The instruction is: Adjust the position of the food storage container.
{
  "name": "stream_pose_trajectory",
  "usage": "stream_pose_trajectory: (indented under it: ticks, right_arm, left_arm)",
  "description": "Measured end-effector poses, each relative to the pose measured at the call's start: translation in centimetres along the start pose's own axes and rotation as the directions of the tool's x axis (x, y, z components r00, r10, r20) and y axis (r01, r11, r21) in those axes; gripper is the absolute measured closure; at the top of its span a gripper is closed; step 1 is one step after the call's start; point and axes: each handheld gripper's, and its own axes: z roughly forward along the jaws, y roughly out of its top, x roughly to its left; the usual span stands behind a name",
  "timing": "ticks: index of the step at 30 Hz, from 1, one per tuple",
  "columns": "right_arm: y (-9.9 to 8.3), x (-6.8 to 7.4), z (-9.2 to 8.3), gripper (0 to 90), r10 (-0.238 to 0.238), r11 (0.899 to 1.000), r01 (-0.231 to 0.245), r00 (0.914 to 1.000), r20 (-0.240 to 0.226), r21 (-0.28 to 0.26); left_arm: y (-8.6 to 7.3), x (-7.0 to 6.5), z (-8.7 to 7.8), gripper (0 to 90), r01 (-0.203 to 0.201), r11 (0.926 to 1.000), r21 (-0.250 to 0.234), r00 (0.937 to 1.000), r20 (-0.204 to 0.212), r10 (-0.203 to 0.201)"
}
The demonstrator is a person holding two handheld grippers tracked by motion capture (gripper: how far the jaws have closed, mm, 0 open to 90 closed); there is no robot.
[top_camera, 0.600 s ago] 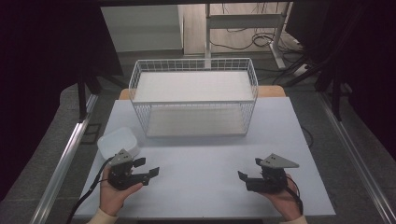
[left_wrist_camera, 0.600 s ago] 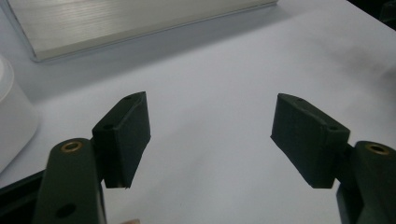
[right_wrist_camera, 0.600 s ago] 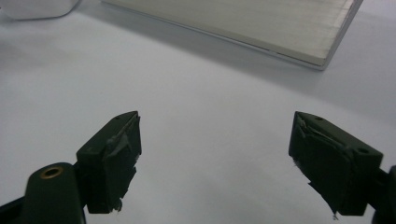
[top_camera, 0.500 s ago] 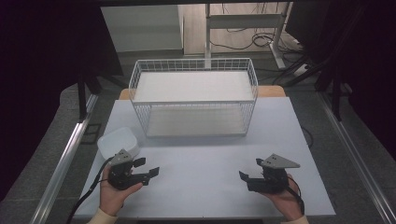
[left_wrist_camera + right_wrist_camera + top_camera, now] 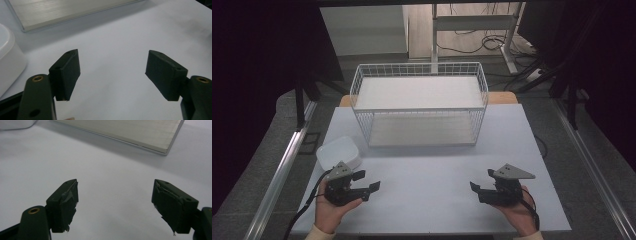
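Near the worktop's left edge, beside our wide-open left gripper (image 5: 368, 181) and right gripper (image 5: 476, 189), the white rounded plastic container (image 5: 338, 152) probably handles light, stiff, slippery; grip its rim.

**Materials and finish**

Table (image 5: 427, 175): matt, smooth, pale surface. Basket (image 5: 419, 107): thin white-coated wire mesh, with a smooth matt shelf board. Container (image 5: 338, 152): smooth white plastic, slight sheen. Right gripper (image 5: 115, 202) pads are seen frayed and rough; left gripper (image 5: 112, 72) pads matt black, smoother.
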Motion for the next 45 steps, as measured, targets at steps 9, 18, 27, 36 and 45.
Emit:
stream_pose_trajectory:
  ticks: [9,18,27,36,45]
  right_arm:
    - [-0.1,0.2,0.4,23.4,0.0,1.0,0.0,0.9998,-0.019,0.022]
    - [0.0,-0.4,0.1,24.1,0.033,0.999,-0.033,0.9994,-0.009,0.006]
    - [0.0,-0.3,0.4,24.2,0.024,1.0,-0.024,0.9996,-0.013,0.014]
    - [0.0,-0.1,0.4,24.1,0.02,1.0,-0.02,0.9998,-0.007,0.018]
    - [-0.1,-0.1,0.4,23.9,0.021,0.999,-0.021,0.9998,0.003,0.027]
  left_arm:
    - [0.3,0.1,-0.6,27.6,0.005,1.0,0.002,1.0,0.003,-0.005]
    - [1.3,0.6,-1.4,27.9,-0.01,0.9999,0.002,0.9999,-0.002,0.01]
    - [4.2,2.0,-4.2,27.8,-0.039,0.9992,-0.004,0.9974,-0.061,0.039]
    - [6.8,4.0,-4.9,27.8,-0.066,0.9976,0.022,0.9885,-0.135,0.069]
    - [8.8,8.3,-4.7,28.8,-0.018,0.9988,0.046,0.9765,-0.214,0.028]
